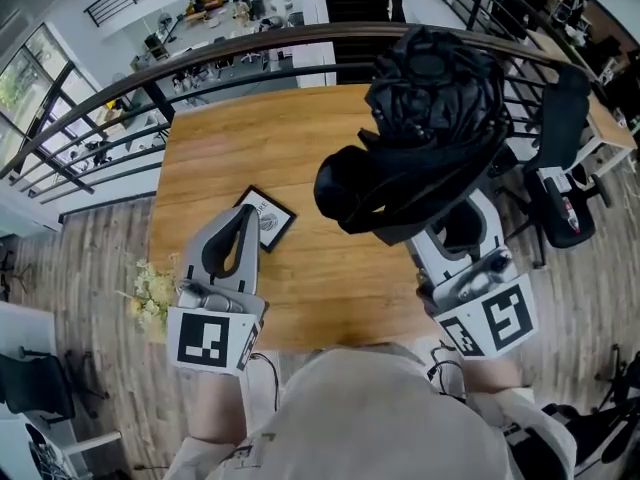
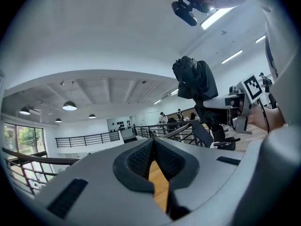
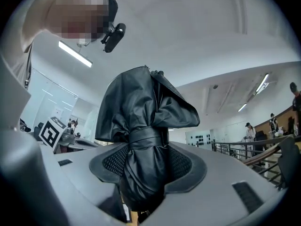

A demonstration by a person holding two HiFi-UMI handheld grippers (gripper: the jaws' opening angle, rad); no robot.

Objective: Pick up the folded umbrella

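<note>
The right gripper (image 3: 146, 157) is clamped on the folded umbrella (image 1: 430, 118), which hangs clear above the table (image 1: 250, 158). Its long axis runs crosswise to the 2 jaws, with most of it above them. The left gripper (image 1: 243, 223), pinched together and empty, hovers over the table's near edge.

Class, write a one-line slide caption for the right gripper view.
The right tongs grip the black folded umbrella near its wrap strap.
</note>
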